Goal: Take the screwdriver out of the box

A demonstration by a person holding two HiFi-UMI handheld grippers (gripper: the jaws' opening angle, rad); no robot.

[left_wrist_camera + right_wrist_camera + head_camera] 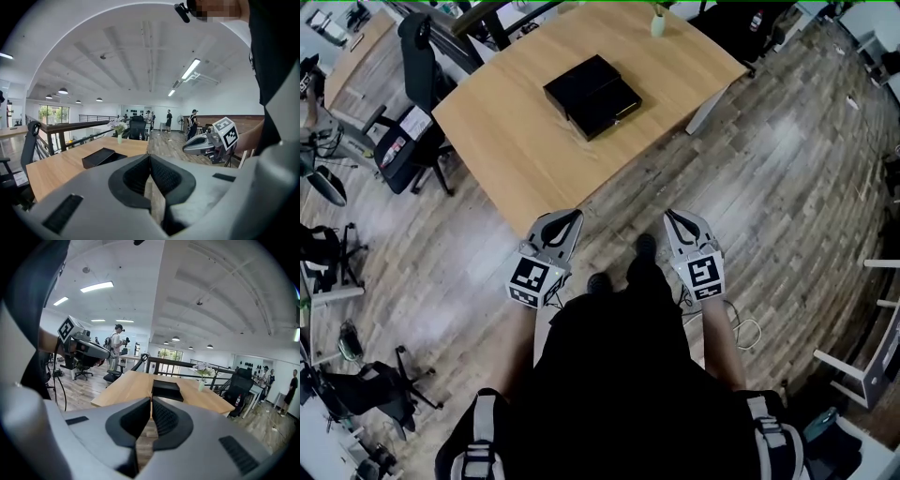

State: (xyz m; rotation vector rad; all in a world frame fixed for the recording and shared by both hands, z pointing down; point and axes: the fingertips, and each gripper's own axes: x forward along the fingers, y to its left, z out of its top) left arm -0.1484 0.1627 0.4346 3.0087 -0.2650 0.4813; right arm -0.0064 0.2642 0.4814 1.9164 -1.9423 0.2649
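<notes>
The screwdriver is out of sight; I judge it lies inside the black box (592, 97), which looks closed. My left claw (570, 216) and right claw (672, 216) are both pressed together on nothing, well short of the box, which I haven't reached yet.

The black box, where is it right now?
In the head view, upper centre, the black box sits near the middle of the wooden table, with a small vase beyond it at the far edge.
</notes>
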